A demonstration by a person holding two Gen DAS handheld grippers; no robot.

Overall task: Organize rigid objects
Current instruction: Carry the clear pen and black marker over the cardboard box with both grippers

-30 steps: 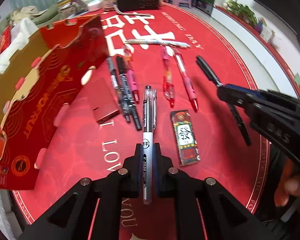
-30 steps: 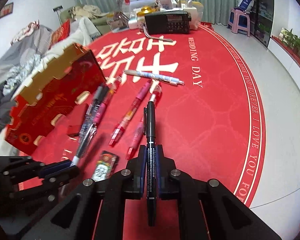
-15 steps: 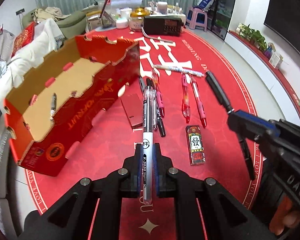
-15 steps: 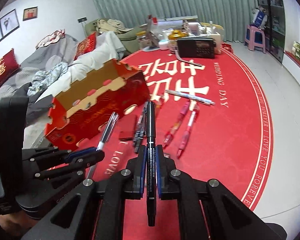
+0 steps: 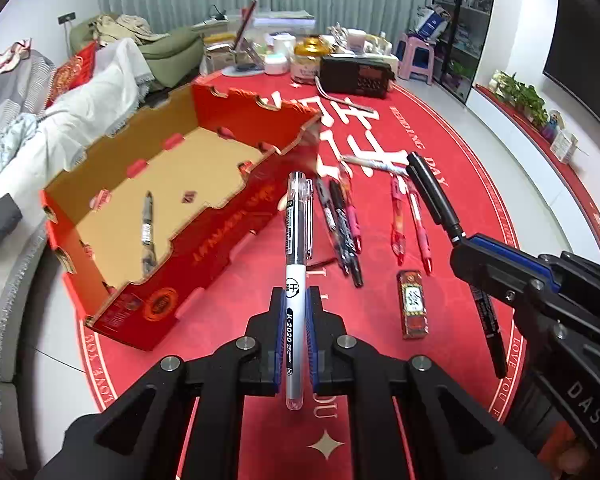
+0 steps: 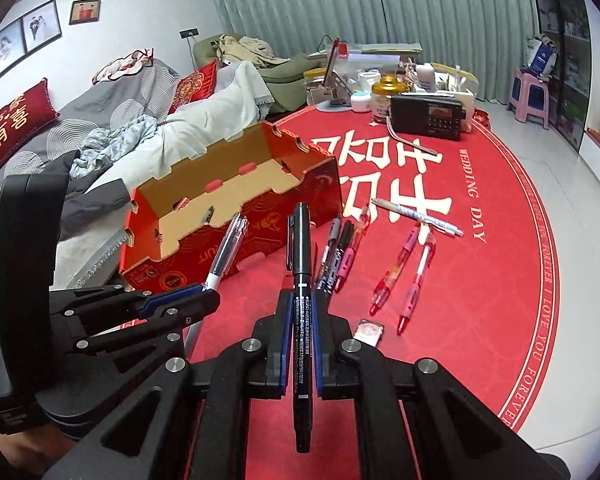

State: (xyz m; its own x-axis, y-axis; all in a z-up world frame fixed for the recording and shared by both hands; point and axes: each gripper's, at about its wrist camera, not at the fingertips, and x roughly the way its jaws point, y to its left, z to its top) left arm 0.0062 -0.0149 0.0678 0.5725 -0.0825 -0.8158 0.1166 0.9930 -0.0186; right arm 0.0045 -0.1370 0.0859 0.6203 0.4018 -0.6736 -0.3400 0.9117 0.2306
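At far left, red cardboard box point(image 5: 204, 216) sits open on red mat point(image 5: 480, 184), one pen point(image 5: 146, 232) inside. Left gripper point(image 5: 296, 340) clamped on white gel pen point(image 5: 298, 240), barrel running fwd between jaws, cap end over box's near wall. Right gripper point(image 6: 302, 344) clamped on black marker point(image 6: 302, 248), pointing fwd. Loose pens point(image 6: 404, 264) lie on mat further right.

Glossy cardboard box point(image 5: 228, 216), clear-plastic pen point(image 5: 299, 216)

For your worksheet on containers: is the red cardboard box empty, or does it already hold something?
Not empty. The red cardboard box is open-topped, and one pen lies on its brown floor in the left wrist view.
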